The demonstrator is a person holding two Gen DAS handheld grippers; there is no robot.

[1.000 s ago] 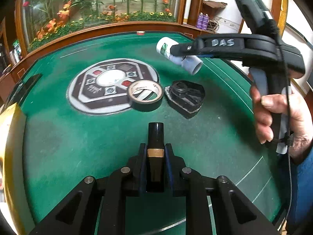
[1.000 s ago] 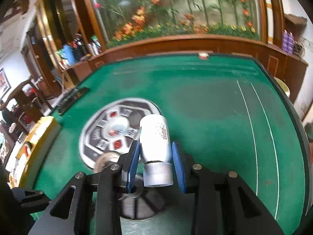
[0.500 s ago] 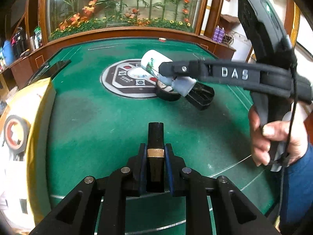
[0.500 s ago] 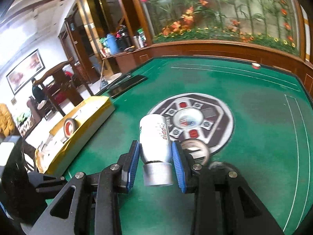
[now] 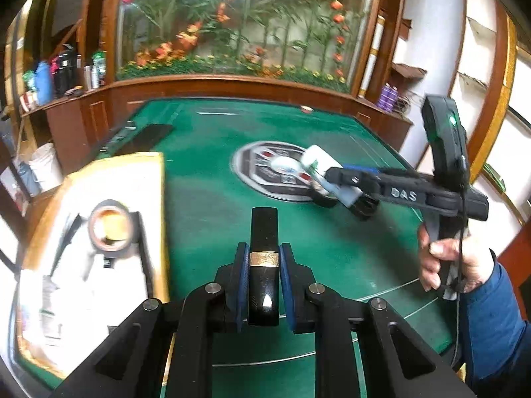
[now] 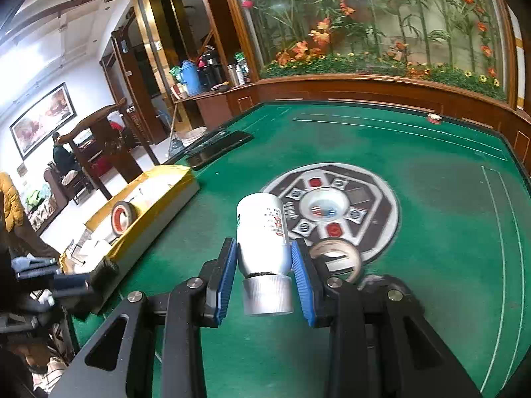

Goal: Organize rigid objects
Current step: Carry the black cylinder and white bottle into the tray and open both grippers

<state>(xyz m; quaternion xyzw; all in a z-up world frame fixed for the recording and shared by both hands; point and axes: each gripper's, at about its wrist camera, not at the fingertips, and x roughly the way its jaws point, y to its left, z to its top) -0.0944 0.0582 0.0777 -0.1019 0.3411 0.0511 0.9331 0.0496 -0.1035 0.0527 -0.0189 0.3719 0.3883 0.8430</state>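
Note:
My left gripper is shut on a black stick with a gold band, held above the green table. My right gripper is shut on a white bottle with a silver cap; it also shows in the left wrist view, above the table's right middle. A yellow-edged box lies at the table's left edge with a tape roll inside; it shows in the right wrist view too. A loose tape roll and a black part lie on the table under the right gripper.
A round grey and black centre panel sits in the middle of the green table. A dark flat tray lies at the far left edge. Wooden rails and a flower display border the far side. A small red item sits far back.
Both grippers have swung left with their loads. The yellow-edged box has come further into view on the left in both views.

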